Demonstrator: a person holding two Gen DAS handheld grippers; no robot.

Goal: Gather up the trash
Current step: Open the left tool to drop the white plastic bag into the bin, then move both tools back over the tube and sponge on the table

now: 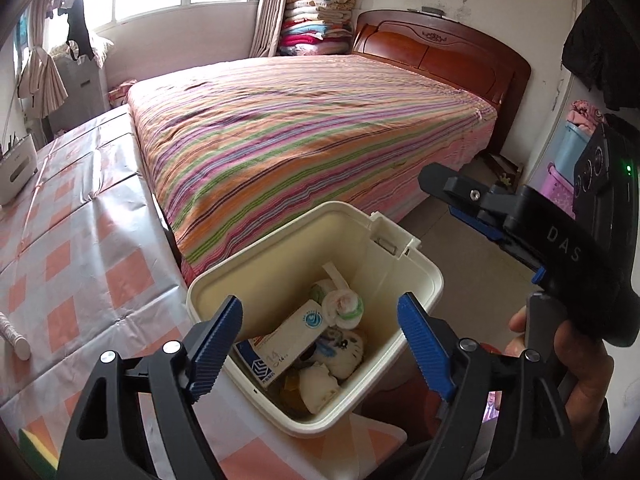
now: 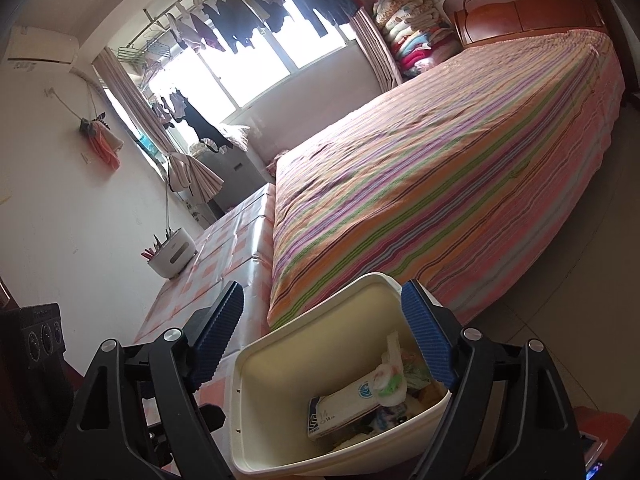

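The left tongs (image 1: 320,336) stand wide open with nothing between the blue pads. Directly below and ahead of them is the cream bin (image 1: 208,284), which holds a white carton (image 1: 280,348) printed with a large "14" and a round blue logo, plus crumpled wrappers (image 1: 344,308). To their right, the right tongs (image 1: 460,204) are also open and empty, with "DAS" written on the black body. Beyond both lies the striped bed (image 1: 312,128).
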